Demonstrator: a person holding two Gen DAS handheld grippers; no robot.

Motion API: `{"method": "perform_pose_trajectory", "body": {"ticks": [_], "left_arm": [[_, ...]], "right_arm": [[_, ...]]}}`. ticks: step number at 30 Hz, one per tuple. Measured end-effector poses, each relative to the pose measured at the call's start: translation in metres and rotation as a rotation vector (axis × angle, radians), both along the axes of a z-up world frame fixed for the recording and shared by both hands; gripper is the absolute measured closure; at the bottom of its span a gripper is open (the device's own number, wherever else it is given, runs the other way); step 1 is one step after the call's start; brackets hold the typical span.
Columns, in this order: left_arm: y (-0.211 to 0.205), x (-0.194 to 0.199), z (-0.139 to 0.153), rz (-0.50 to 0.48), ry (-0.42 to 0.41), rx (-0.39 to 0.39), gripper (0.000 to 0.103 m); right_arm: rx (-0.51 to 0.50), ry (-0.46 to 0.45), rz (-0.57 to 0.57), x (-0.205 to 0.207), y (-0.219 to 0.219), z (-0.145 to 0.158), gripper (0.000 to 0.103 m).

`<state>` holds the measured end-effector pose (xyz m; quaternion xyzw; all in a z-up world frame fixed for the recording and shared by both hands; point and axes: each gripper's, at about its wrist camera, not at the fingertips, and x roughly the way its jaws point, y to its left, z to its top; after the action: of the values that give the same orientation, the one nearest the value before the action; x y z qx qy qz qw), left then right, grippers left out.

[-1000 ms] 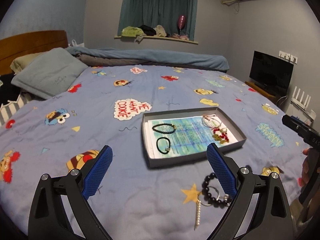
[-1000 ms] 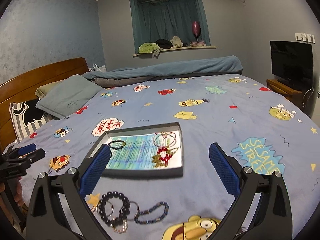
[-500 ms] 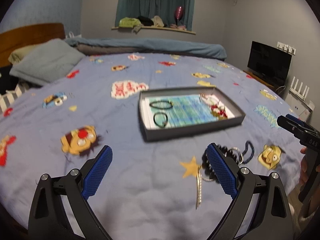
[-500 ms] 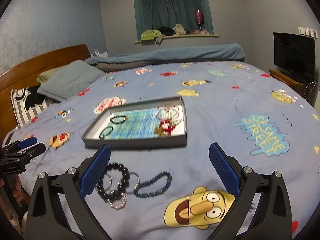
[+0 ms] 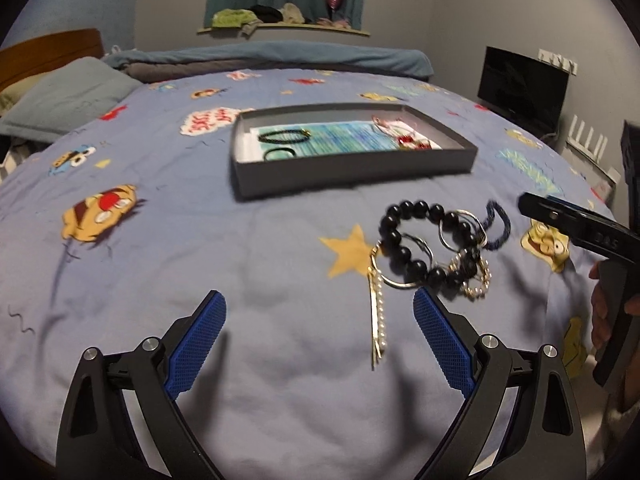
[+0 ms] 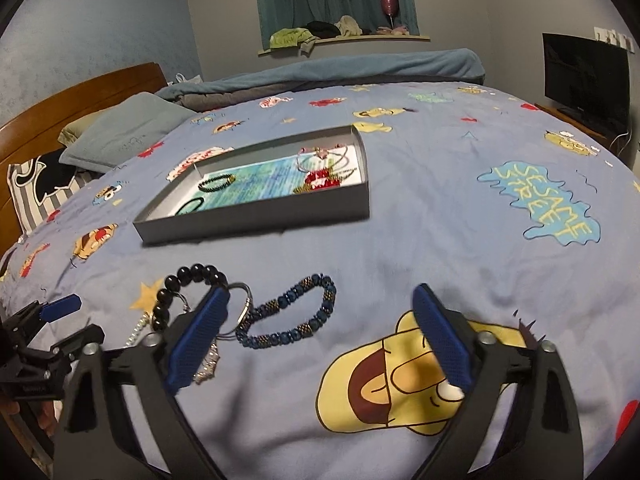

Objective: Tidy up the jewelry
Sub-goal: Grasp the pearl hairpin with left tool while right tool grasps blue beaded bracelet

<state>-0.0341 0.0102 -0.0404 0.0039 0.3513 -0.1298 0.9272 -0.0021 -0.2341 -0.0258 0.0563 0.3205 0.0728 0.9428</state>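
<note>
Jewelry pile (image 5: 434, 248) (black beads on top) lies before gray tray (image 5: 352, 168); both hand-held grippers (image 5: 318, 344) (image 6: 320, 336) spread wide, w/ nothing held.

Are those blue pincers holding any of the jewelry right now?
No. The left gripper and right gripper are both open and empty; the black bead bracelet and blue bead bracelet lie loose on the bedsheet.

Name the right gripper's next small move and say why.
Probably shift the open right gripper slightly left and down over the blue beaded bracelet. That bracelet lies loose on the bedsheet, outside the gray tray, just inside its left finger, ungrasped.
</note>
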Motion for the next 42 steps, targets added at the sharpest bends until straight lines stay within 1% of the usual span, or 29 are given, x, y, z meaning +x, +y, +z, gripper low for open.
{"method": "perform_pose_trajectory", "body": {"ticks": [1,2,4,5,6,7,8,9,10,11,13,14,16,19,21,23,26,28,30,31,36,40,42], "left_arm": [[-0.001,0.000,-0.002,-0.005,-0.002,-0.004,0.008],[-0.002,0.000,-0.003,-0.011,-0.004,-0.009,0.009],[-0.004,-0.001,-0.008,-0.017,0.002,-0.015,0.010],[-0.006,0.000,-0.011,-0.020,0.007,-0.011,0.011],[-0.008,0.000,-0.012,-0.022,0.010,-0.004,0.011],[-0.010,0.000,-0.014,-0.028,0.013,0.001,0.014],[-0.013,-0.001,-0.016,-0.044,0.017,0.004,0.017],[-0.015,-0.001,-0.017,-0.053,0.020,0.010,0.022],[-0.019,-0.001,-0.019,-0.060,0.021,0.027,0.027],[-0.021,-0.001,-0.020,-0.060,0.017,0.052,0.031],[-0.025,0.000,-0.022,-0.055,0.015,0.078,0.044],[-0.024,0.001,-0.023,-0.049,0.017,0.082,0.047],[-0.023,0.002,-0.024,-0.042,0.017,0.087,0.058],[-0.022,0.007,-0.025,-0.032,0.012,0.104,0.066],[-0.021,0.013,-0.027,-0.026,0.010,0.118,0.069],[-0.019,0.020,-0.027,-0.013,0.013,0.110,0.072],[-0.015,0.025,-0.027,0.005,0.014,0.100,0.081],[-0.013,0.027,-0.027,0.018,0.014,0.091,0.088],[-0.010,0.028,-0.026,0.028,0.015,0.073,0.092],[-0.009,0.028,-0.025,0.031,0.015,0.066,0.094],[-0.006,0.023,-0.024,0.030,0.006,0.056,0.095],[-0.001,0.018,-0.020,0.032,-0.007,0.046,0.095],[0.002,0.017,-0.019,0.031,0.000,0.038,0.095]], "right_arm": [[-0.006,0.004,-0.001,0.001,0.001,-0.003,0.023],[-0.013,0.009,0.000,0.002,0.002,-0.005,0.027],[-0.026,0.018,-0.001,0.005,0.005,-0.011,0.040],[-0.030,0.024,-0.002,0.006,0.007,-0.014,0.043],[-0.032,0.030,-0.001,0.008,0.007,-0.016,0.049],[-0.035,0.035,-0.001,0.009,0.008,-0.019,0.056],[-0.041,0.044,-0.001,0.010,0.009,-0.022,0.058],[-0.047,0.048,-0.002,0.011,0.010,-0.024,0.063],[-0.052,0.049,-0.002,0.012,0.011,-0.026,0.065],[-0.058,0.044,-0.004,0.012,0.011,-0.027,0.066],[-0.060,0.036,-0.006,0.012,0.012,-0.028,0.069],[-0.058,0.035,-0.006,0.012,0.012,-0.028,0.071],[-0.055,0.035,-0.007,0.013,0.012,-0.030,0.074],[-0.036,0.034,-0.014,0.014,0.010,-0.031,0.075],[-0.016,0.033,-0.017,0.015,0.008,-0.032,0.078],[-0.008,0.035,-0.013,0.016,0.008,-0.034,0.080],[0.014,0.035,-0.002,0.017,0.006,-0.035,0.086],[0.023,0.036,0.007,0.017,0.005,-0.036,0.092],[0.043,0.037,0.011,0.016,0.003,-0.036,0.095],[0.047,0.035,0.011,0.015,0.003,-0.036,0.095],[0.050,-0.001,0.007,0.007,0.002,-0.031,0.096],[0.049,-0.053,0.001,0.000,0.001,-0.021,0.096],[0.050,-0.075,0.004,-0.002,0.000,-0.014,0.096]]}}
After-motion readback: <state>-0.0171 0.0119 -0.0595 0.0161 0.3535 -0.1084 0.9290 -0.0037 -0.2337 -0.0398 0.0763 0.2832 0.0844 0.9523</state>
